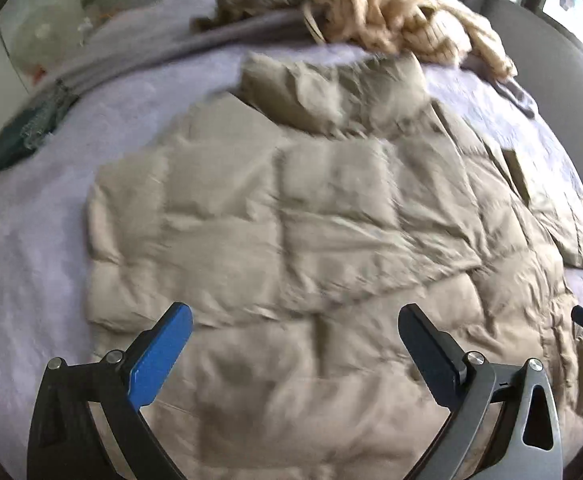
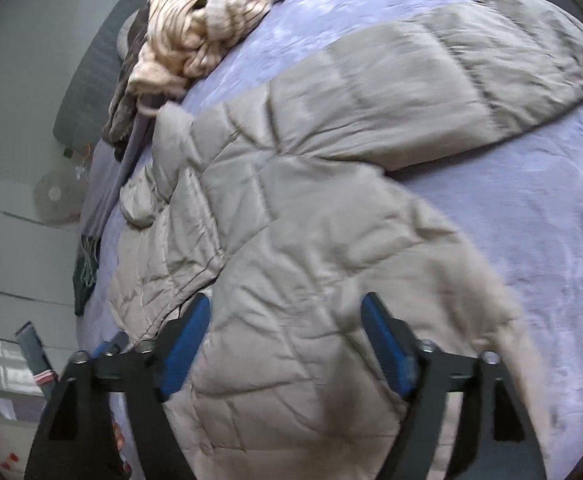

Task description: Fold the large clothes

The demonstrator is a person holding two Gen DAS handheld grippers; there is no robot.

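Nearest the lens in each wrist view is a claw tilted steeply down over the quilted beige coat (image 1: 291,216), which serves as the landmark for everything else.

Under the coat, the bed (image 1: 31,248), covered in lavender fabric, fills most of both views. The coat itself lies spread over the middle of the bed, puffy and creased. In the right wrist view one sleeve (image 2: 431,96) stretches away from the coat's body across the lavender cover, while the collar (image 2: 171,128) bunches up at the coat's far end. Beyond the collar sits a heap of cream chunky knitwear (image 1: 403,20) with darker cloth beneath it. A grey scarf-like strip (image 1: 163,60) runs along the bed off the coat's upper left in the left wrist view, ending near a dark green cloth (image 1: 15,140) at the bed's edge.

The left claw (image 1: 295,316) hangs above the coat's lower part, its jaws spread as wide as they go, with nothing gripped. The right claw (image 2: 285,308) hovers over a raised fold of the coat, jaws well apart; the fabric bulges between them, but the pads do not appear to pinch it. At the coat's right edge in the left wrist view, the right claw's dark tips just show.
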